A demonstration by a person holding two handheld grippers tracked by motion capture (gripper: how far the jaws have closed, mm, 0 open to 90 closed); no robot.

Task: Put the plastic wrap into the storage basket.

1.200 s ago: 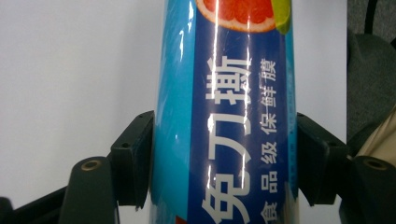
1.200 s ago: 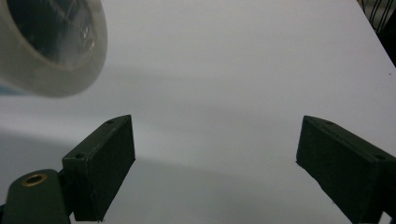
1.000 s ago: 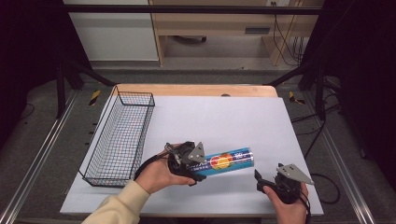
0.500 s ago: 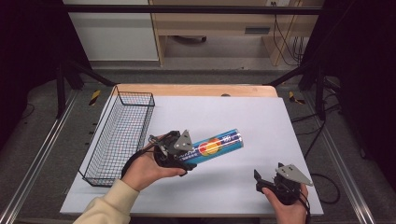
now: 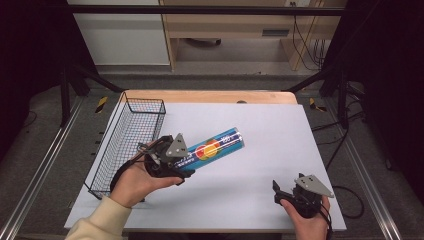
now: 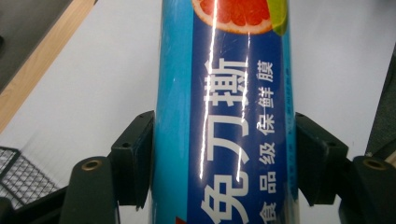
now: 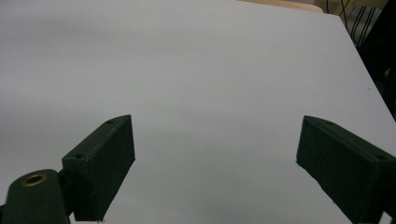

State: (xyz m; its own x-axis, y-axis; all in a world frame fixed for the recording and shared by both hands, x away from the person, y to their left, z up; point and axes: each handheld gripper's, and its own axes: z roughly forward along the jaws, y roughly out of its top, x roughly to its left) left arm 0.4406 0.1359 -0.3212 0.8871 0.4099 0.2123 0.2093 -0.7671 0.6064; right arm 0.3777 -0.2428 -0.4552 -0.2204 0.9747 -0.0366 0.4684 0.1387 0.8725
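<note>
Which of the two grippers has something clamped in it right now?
The left gripper: it grips the blue roll. The right gripper stands open over bare table.

Evenly lit from overhead, white table [image 5: 260, 130] bright, surroundings dark. Soft shadows only. Vertical glare streaks down the glossy blue roll [image 6: 224, 116] in the left gripper view. Right gripper view dimmer, greyish, jaws slightly soft. High view a bit low-res, no motion blur.
</note>
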